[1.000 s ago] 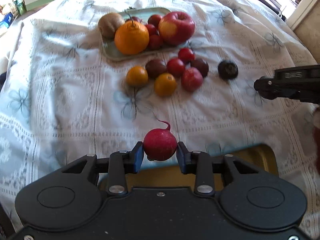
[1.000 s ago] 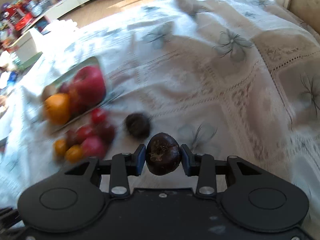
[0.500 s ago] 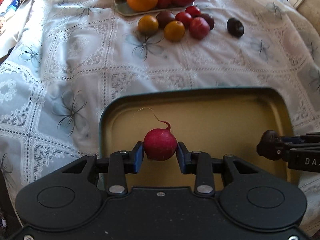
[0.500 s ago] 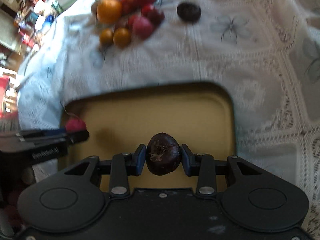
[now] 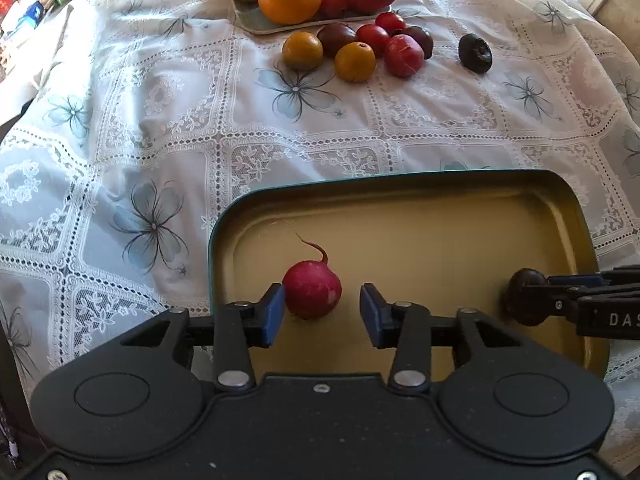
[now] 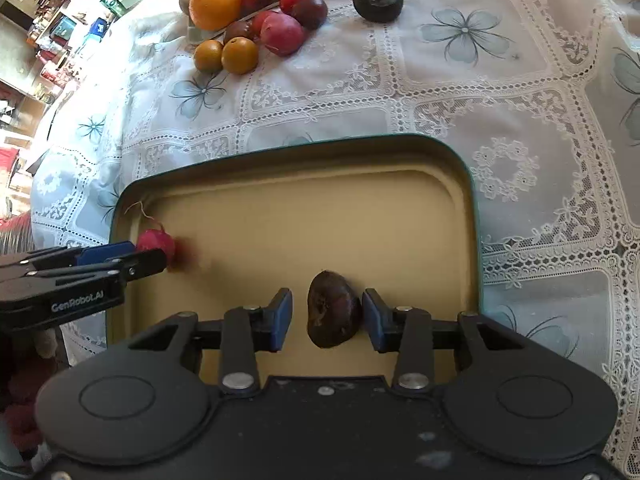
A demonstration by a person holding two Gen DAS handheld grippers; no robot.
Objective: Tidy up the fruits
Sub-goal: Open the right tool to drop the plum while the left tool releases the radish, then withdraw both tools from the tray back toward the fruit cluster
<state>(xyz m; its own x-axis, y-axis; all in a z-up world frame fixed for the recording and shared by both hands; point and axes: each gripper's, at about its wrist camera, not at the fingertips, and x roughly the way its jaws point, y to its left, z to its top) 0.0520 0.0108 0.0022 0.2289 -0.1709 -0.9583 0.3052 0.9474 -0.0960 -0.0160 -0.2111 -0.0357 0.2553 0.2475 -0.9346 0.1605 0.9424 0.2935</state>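
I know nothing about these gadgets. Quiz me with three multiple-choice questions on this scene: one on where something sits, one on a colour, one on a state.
1. Where is the radish?
A. on the cloth
B. in the yellow tray
C. on the far plate

2. What colour are the pads on the grippers?
A. blue
B. red
C. white

3. How are the right gripper's jaws?
A. clamped on an orange
B. not in view
C. open, with a gap on one side of the dark fruit

Answers:
1. B, it lies on the tray's floor.
2. A, blue shows on both grippers.
3. C, the left pad stands apart from the fruit.
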